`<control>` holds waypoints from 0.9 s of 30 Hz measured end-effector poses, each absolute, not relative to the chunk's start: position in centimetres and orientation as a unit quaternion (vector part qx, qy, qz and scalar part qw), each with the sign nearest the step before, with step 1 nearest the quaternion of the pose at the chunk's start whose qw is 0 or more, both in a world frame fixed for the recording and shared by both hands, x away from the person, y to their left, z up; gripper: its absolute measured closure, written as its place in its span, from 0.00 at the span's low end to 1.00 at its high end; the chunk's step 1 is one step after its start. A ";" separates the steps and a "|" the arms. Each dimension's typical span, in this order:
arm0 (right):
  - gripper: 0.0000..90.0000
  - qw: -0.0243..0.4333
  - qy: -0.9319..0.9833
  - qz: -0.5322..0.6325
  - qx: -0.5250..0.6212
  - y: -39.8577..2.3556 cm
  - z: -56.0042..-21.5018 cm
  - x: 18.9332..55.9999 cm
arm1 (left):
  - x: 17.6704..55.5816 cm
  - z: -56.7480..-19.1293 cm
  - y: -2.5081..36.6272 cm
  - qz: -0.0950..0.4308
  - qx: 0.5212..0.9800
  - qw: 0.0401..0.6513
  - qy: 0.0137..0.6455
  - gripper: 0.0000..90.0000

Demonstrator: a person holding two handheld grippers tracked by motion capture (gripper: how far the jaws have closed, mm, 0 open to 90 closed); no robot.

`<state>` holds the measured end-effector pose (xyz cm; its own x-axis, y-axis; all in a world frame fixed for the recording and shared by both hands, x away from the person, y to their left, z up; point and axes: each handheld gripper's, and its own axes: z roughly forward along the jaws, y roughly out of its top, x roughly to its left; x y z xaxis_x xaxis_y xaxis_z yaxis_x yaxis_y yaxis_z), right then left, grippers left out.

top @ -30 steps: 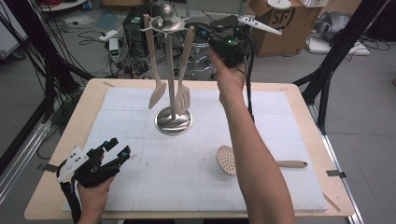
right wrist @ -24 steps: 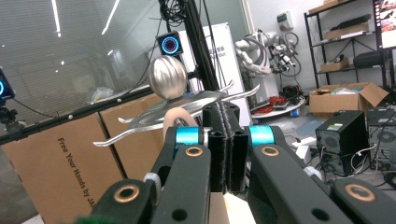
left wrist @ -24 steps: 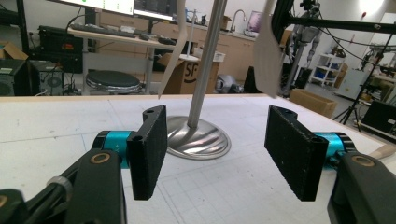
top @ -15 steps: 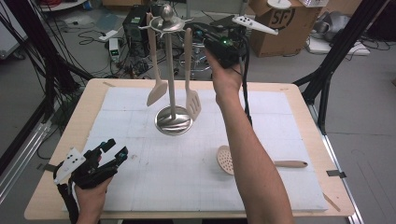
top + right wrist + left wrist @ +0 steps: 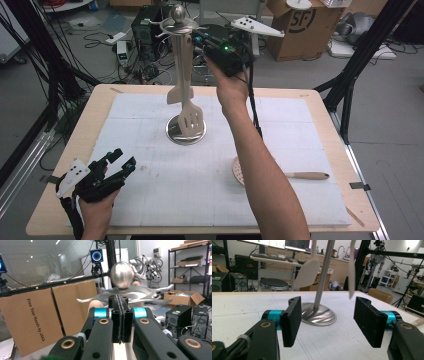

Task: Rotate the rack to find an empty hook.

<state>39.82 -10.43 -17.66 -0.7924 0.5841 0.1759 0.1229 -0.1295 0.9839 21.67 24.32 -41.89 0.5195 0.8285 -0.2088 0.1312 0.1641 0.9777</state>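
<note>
My right gripper (image 5: 200, 39) is up at the top of the utensil stand (image 5: 185, 131), far across the table (image 5: 320, 107), and its jaws are pressed together; in the right gripper view (image 5: 120, 322) the two black pads meet in a seam just below the stand's silver ball (image 5: 122, 274) and its hook ring (image 5: 130, 297). A pale strip shows under the pads at the bottom edge of that view, but I cannot tell whether the pads pinch it, since my own linkage covers it. From above, my hand hides the jaw tips, so how they meet the handle of the slotted spatula (image 5: 189, 119) is hard to make out; the spatula hangs in front of the pole with its blade down over the stand's round base. A second pale turner (image 5: 178, 92) hangs beside it, partly overlapped. My left gripper (image 5: 118, 162) rests at the near left of the table, jaws spread with nothing between them; its view (image 5: 329, 322) shows the stand's base (image 5: 319, 315) on the far side of the gap, and both hanging blades are cut off at the top edge. A skimmer (image 5: 240, 172) with a wooden handle lies to the near right, its round head half hidden behind my right forearm.
</note>
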 end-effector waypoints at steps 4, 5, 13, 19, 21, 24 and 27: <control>1.00 0.165 0.640 0.698 0.276 -9.9 -17.7 39.7 | 21.6 -41.9 24.4 0.270 0.588 0.644 0.408 0.44; 1.00 0.166 0.639 0.698 0.275 -9.8 -17.7 39.7 | 21.6 -41.9 24.4 0.270 0.587 0.644 0.410 0.44; 1.00 0.163 0.644 0.697 0.269 -9.1 -17.7 39.5 | 21.5 -41.9 24.4 0.272 0.588 0.643 0.409 0.44; 1.00 0.167 0.651 0.693 0.260 -8.5 -17.7 39.3 | 21.5 -41.9 24.5 0.272 0.587 0.642 0.411 0.44; 1.00 0.166 0.653 0.692 0.259 -8.2 -17.6 39.2 | 21.4 -41.9 24.6 0.274 0.588 0.641 0.411 0.44; 1.00 0.165 0.656 0.691 0.257 -7.9 -17.6 39.2 | 21.4 -41.9 24.6 0.273 0.586 0.642 0.412 0.44; 1.00 0.165 0.657 0.690 0.255 -7.4 -17.6 39.2 | 21.4 -41.9 24.7 0.274 0.587 0.641 0.411 0.44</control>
